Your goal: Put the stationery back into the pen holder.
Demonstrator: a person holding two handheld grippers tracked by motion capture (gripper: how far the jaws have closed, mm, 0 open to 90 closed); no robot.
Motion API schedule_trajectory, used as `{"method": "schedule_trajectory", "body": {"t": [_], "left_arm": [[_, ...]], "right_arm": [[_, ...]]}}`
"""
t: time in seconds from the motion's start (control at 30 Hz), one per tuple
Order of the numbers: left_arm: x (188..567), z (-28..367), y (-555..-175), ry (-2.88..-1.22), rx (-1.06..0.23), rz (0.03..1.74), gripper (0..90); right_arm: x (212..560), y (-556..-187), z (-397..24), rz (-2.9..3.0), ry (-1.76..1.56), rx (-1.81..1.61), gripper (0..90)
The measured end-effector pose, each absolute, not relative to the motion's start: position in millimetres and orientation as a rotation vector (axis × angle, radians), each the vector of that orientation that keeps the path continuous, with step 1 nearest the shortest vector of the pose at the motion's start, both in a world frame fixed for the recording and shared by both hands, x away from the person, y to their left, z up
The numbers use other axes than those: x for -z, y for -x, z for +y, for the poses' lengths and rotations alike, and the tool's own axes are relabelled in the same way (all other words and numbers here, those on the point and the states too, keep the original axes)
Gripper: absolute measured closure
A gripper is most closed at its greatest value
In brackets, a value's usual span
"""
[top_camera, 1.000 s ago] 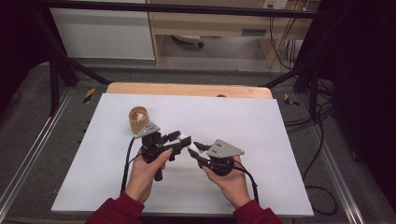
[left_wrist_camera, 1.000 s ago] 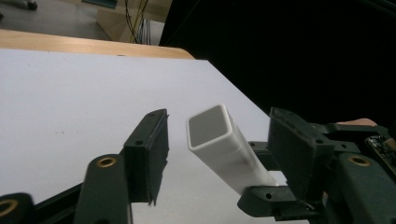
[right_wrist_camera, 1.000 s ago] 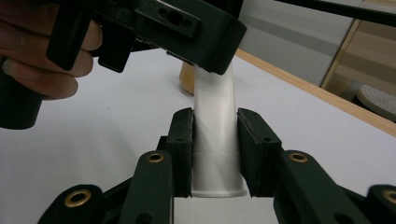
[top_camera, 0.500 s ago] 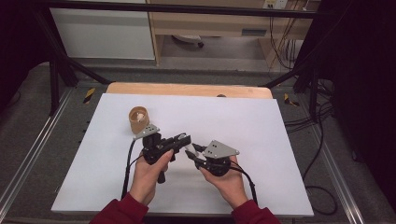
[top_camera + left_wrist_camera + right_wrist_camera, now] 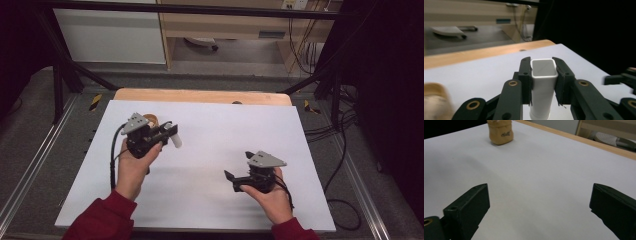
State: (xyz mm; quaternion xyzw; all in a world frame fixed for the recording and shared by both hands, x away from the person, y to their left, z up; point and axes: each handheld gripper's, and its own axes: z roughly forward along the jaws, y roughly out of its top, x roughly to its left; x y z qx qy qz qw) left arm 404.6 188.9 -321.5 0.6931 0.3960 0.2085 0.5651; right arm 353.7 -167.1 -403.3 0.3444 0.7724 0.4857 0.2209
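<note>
**Holding one white tube: handover just made**

Gripping item: left gripper point(image 5: 543, 86), jaws clamped on a white hollow plastic tube of rounded-square section point(image 5: 543, 75), open end facing away, smooth matt walls; in the high view the tube point(image 5: 176, 140) is raised off the sheet at the table's left.

Released: right gripper point(image 5: 539, 215), jaws having just sprung wide, nothing between them. Since the earlier pictures, where both grippers met mid-table, the hands have drawn apart; right gripper point(image 5: 235, 180) now sits near the front right. Judged: transfer to the left done.

Also present: tan, soft-looking pouch, possibly cloth point(image 5: 500, 132), on a white paper-like sheet point(image 5: 225, 125); pale wooden table edge point(image 5: 200, 95)
</note>
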Motion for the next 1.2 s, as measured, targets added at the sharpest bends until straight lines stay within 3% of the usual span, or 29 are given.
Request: {"method": "schedule_trajectory", "body": {"t": [0.27, 0.67, 1.2], "left_arm": [[296.0, 226.1, -426.3, -1.623, -0.628, 0.949, 70.3], [285.8, 272.7, -460.6, -1.610, -0.700, 1.022, 70.4], [319.3, 265.8, -497.7, -1.699, -0.710, 1.093, 70.3]], "right_arm": [[410.3, -342.5, -213.1, 2.066, -1.086, -1.309, 3.9], [413.0, -329.9, -236.0, 1.989, -1.134, -1.325, 3.0], [422.7, -327.5, -239.1, 1.996, -1.147, -1.298, 3.2]]}}
